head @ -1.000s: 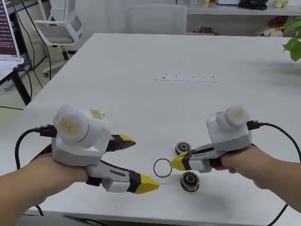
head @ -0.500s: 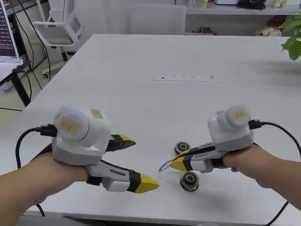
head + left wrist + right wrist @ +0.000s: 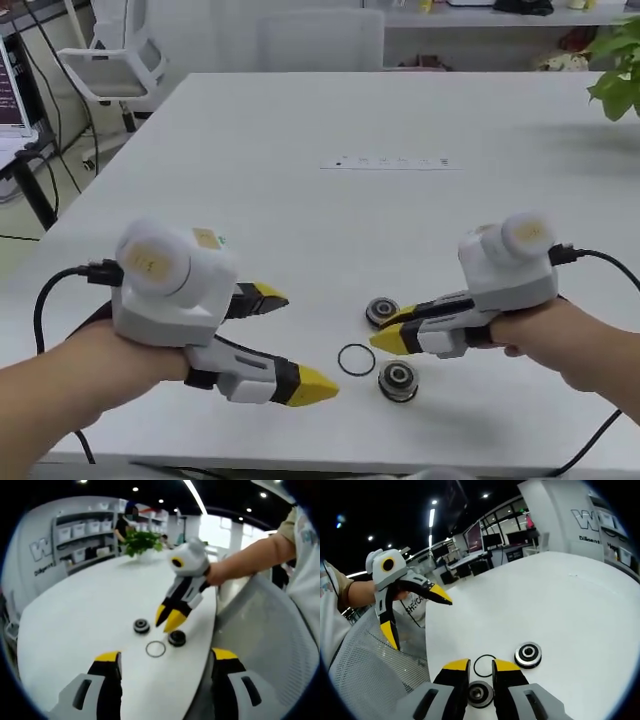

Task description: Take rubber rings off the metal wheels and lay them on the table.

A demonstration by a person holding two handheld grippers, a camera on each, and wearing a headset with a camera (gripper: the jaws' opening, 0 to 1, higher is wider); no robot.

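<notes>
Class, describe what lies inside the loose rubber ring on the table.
Only bare white table shows inside the rubber ring; both metal wheels sit outside it. Nothing hides that patch.

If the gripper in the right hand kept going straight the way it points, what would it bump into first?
Most likely the loose rubber ring lying flat on the table, straight ahead of the right gripper. A metal wheel shows between its jaws, seemingly underneath them, though depth is unclear.
</notes>
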